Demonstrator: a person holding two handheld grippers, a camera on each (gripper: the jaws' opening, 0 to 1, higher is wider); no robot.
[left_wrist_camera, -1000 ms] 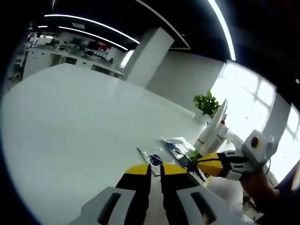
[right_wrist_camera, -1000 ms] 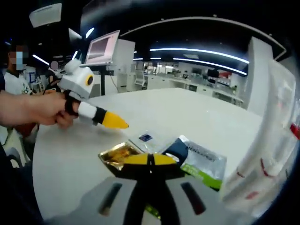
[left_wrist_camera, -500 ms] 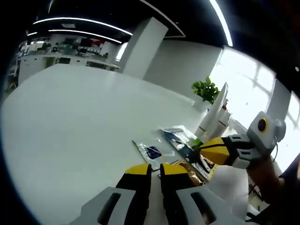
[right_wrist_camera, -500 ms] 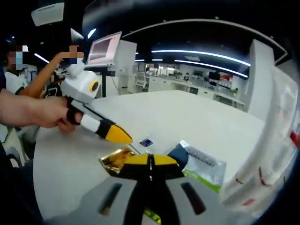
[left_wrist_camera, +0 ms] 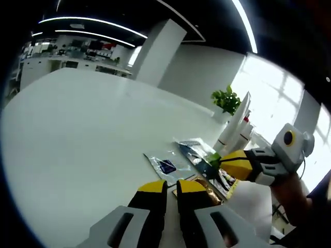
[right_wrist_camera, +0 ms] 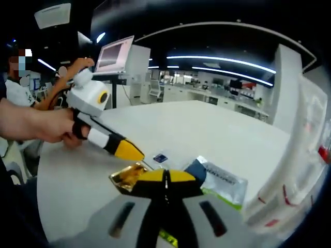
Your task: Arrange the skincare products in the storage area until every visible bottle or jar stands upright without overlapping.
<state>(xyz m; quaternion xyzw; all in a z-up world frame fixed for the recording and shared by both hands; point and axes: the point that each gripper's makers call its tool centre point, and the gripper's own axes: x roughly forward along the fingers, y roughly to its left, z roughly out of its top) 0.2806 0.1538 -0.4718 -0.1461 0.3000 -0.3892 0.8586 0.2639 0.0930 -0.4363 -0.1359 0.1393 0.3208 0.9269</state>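
Observation:
Flat skincare sachets lie on the white table (left_wrist_camera: pixel 77 129): a clear one with a blue square (left_wrist_camera: pixel 166 164) (right_wrist_camera: pixel 161 157), a gold foil one (left_wrist_camera: pixel 207 186) (right_wrist_camera: pixel 129 173) and a green-and-white one (left_wrist_camera: pixel 194 152) (right_wrist_camera: pixel 220 181). My left gripper (left_wrist_camera: pixel 171 188) is shut with nothing between its jaws. It hovers just short of the gold sachet, and its yellow tip (right_wrist_camera: pixel 129 151) points down at that sachet. My right gripper (right_wrist_camera: pixel 165 176) is also shut, low over the gold and green-and-white sachets. Its yellow tip (left_wrist_camera: pixel 232 164) is at the green sachet's edge; whether it touches is unclear.
White plastic pouches with red marks (right_wrist_camera: pixel 295 170) (left_wrist_camera: pixel 235 134) stand at the table's edge beside the sachets. A potted plant (left_wrist_camera: pixel 226 101) is behind them. A monitor on a stand (right_wrist_camera: pixel 114 51) and seated people are beyond the table's far side. A hand (right_wrist_camera: pixel 46 124) holds the left gripper.
The left gripper has tipped down and come closer to the gold sachet. The right gripper stays over the sachets. Both stay shut.

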